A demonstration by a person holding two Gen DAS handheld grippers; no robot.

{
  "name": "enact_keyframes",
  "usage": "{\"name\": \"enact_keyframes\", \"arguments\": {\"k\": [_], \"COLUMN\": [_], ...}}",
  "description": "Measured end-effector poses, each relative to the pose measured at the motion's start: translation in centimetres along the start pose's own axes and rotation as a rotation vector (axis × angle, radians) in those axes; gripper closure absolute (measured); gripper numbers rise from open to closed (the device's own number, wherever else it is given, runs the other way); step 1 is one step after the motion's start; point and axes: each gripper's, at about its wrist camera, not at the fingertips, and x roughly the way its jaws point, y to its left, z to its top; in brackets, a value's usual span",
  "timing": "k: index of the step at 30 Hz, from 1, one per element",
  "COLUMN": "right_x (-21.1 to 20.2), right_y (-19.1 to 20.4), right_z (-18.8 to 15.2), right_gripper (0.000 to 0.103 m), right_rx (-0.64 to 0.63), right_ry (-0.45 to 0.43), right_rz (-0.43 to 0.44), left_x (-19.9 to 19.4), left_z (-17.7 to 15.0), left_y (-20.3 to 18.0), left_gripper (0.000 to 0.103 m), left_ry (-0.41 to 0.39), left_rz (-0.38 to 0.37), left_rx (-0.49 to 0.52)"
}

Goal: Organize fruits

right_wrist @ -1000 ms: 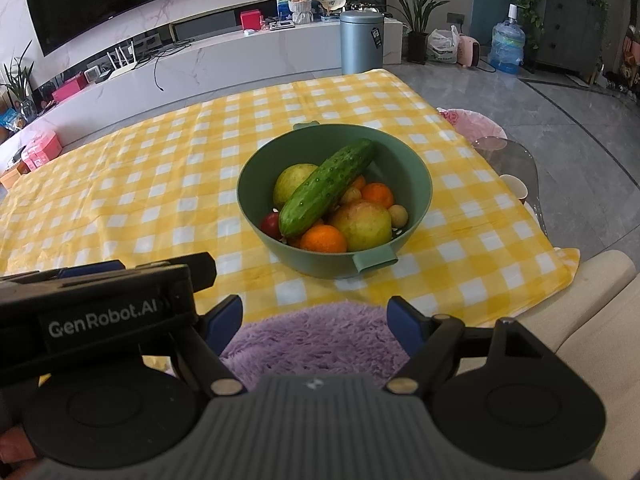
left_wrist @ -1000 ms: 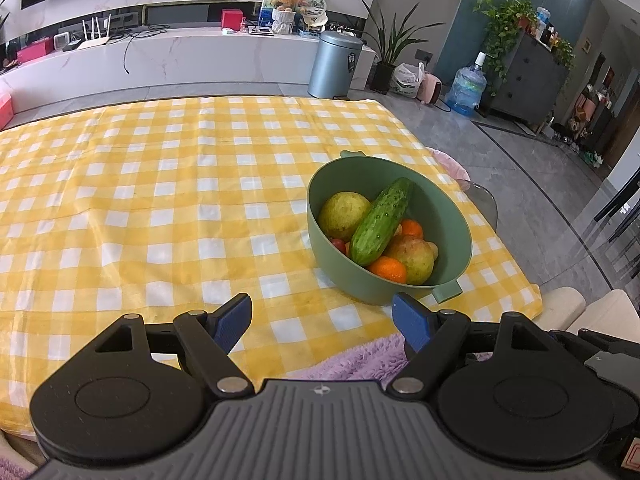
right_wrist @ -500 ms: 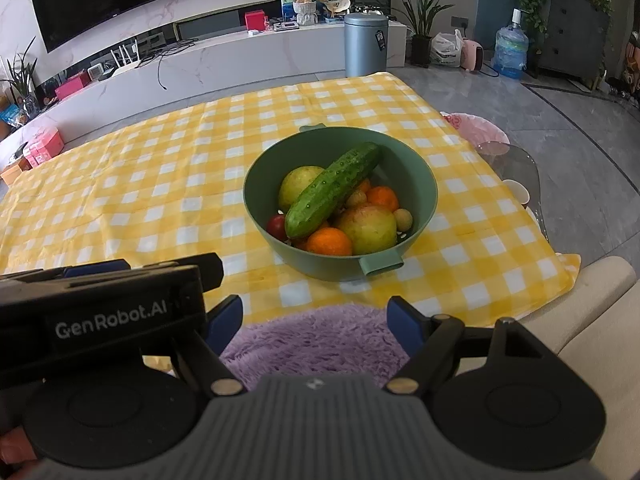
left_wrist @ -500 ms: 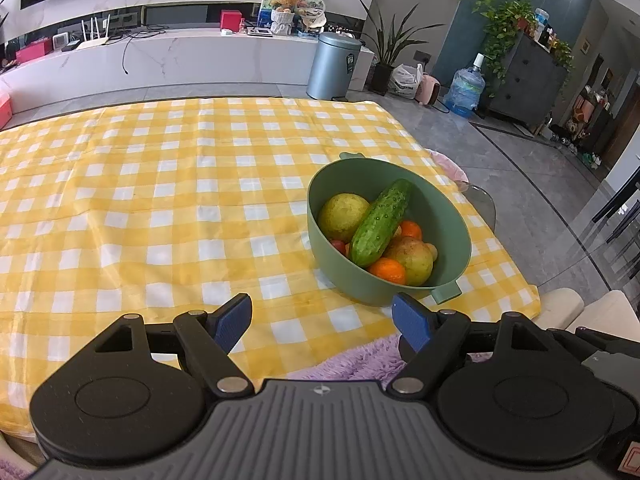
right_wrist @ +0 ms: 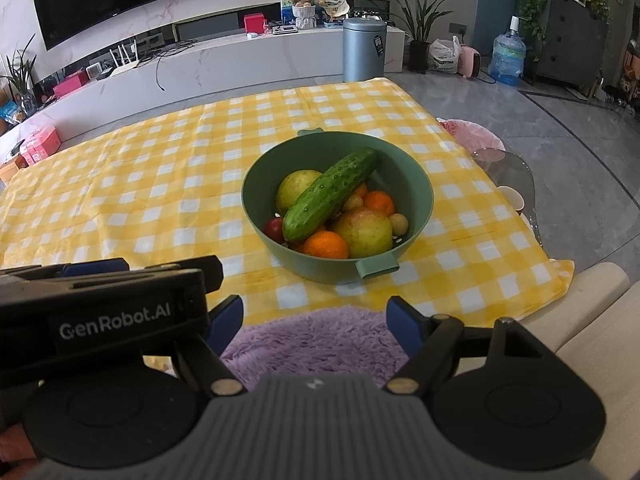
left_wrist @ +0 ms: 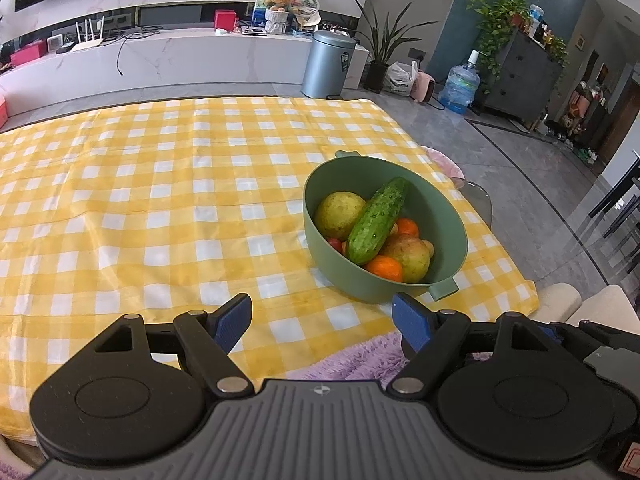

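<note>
Both views have crept slightly closer; each hand-held gripper, left (left_wrist: 322, 318) and right (right_wrist: 314, 320), gapes empty; fruits and cucumber (right_wrist: 330, 193) fill the green bowl (right_wrist: 420, 184).

A yellow-and-white checked tablecloth (right_wrist: 152, 184) covers the table. On it stands a sage-green bowl (right_wrist: 416, 184) of one plain colour, handles included. Inside lie a dark green cucumber (right_wrist: 330, 194) with pale speckled bumps, a yellow-green round fruit (right_wrist: 294, 188), a larger fruit (right_wrist: 366, 232) of green-yellow blushed with pink, two bright orange mandarins (right_wrist: 325, 245), a small red fruit (right_wrist: 274, 227) and pale tan little ones (right_wrist: 399, 224). Near the table's front edge shows a fluffy lilac fabric (right_wrist: 316, 340). Both grippers are black and grey with blue fingertip pads (left_wrist: 410, 322); the left gripper (left_wrist: 322, 318) bears white lettering on black, seen in the right wrist view.
</note>
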Motion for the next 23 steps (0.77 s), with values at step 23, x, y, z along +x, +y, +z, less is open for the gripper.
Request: {"name": "enact_keyframes", "arguments": {"k": [23], "right_x": [-0.04], "right_y": [0.28], "right_z": [-0.07], "right_gripper": [0.028], "right_rx": [-0.011], "right_ry": [-0.004], "right_rz": [-0.014], "left_x": [0.01], "left_z": [-0.08], "left_y": [0.09], "left_gripper": [0.01], "left_ry": [0.0], "left_rz": [0.001], "left_rx": [0.001]}}
